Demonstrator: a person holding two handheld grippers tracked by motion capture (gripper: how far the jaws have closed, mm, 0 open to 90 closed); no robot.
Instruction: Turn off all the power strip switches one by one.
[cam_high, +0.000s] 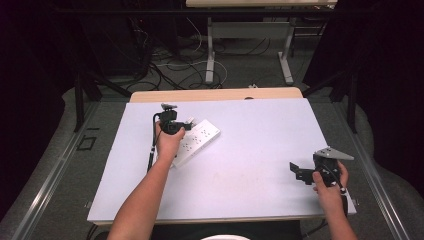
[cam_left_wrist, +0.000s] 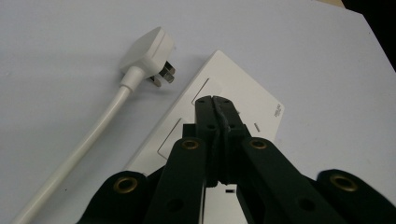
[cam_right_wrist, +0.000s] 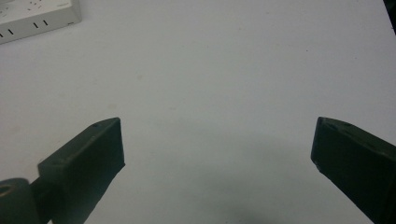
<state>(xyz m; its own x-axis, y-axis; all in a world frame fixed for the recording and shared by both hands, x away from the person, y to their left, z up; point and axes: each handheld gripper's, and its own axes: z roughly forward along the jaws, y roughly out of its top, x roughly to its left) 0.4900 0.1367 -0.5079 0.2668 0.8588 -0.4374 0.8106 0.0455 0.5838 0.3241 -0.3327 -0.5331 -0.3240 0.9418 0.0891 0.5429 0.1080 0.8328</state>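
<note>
just beyond and to the left of the left gripper (cam_left_wrist: 215, 100), whose jaws are pressing together on nothing, a white plug (cam_left_wrist: 149, 53) is lying unplugged, prongs pointing toward the power strip (cam_left_wrist: 254, 100) under those tips. the strip's long axis is probably running away along the jaws. the right gripper (cam_right_wrist: 217, 149) is idling wide open and empty, well apart.

White power strip and its plug on the table.
The power strip (cam_left_wrist: 243, 100) lies flat and diagonal; the plug (cam_left_wrist: 150, 53), prongs toward it, rests just beside, unplugged.
</note>
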